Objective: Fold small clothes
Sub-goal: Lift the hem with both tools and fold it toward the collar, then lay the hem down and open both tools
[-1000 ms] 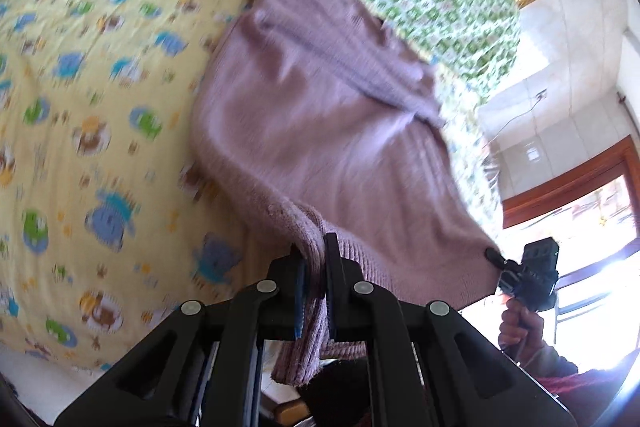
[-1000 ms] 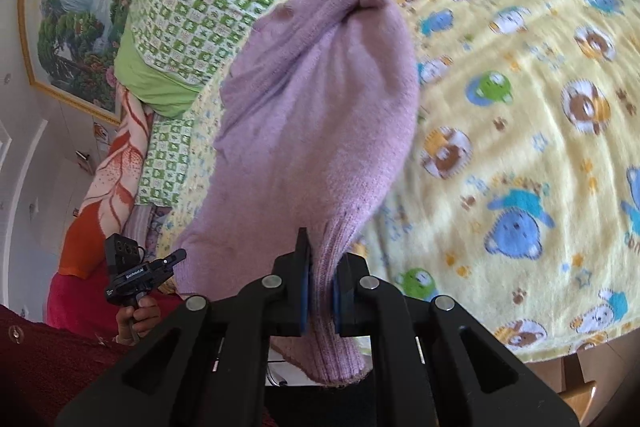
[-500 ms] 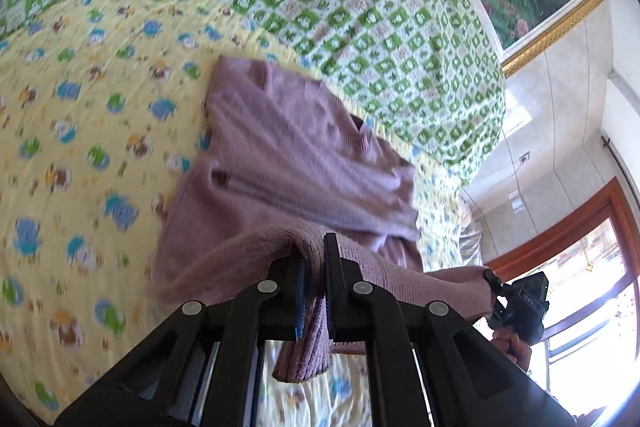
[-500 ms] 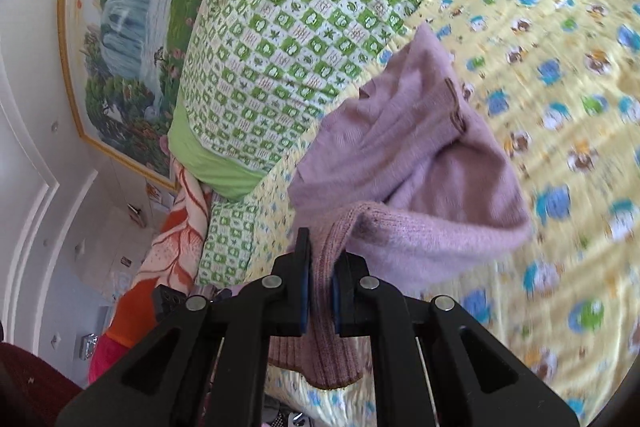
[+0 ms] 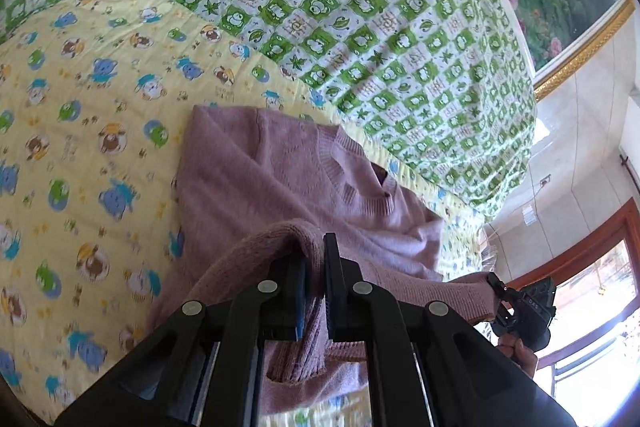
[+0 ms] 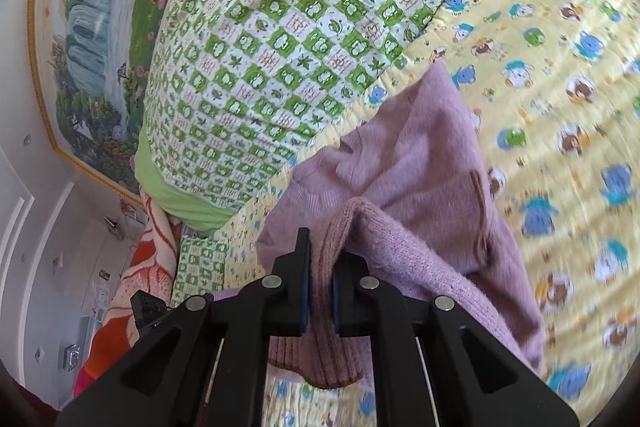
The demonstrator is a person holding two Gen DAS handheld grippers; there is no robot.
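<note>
A small mauve knitted sweater [image 5: 288,171] lies on a yellow cartoon-print bed sheet [image 5: 80,131], collar toward the green pillow. My left gripper [image 5: 314,251] is shut on the sweater's ribbed hem, which is lifted and doubled over the body. My right gripper [image 6: 320,247] is shut on the other end of the hem of the same sweater [image 6: 420,163], also raised above the bed. In the left wrist view the right gripper [image 5: 496,285] shows at the far right, pinching the hem, with a hand under it. The sweater's lower half hangs between both grippers.
A green-and-white checked pillow [image 5: 360,11] lies just past the collar. A framed landscape painting [image 6: 92,27] hangs on the wall behind. An orange patterned blanket [image 6: 136,275] lies off the sheet's left edge. A window with a wooden frame [image 5: 580,251] is at the right.
Both grippers have carried the hem forward over the sweater toward the collar and pillow. The garment, hanging stretched before, now lies half doubled on the sheet.
</note>
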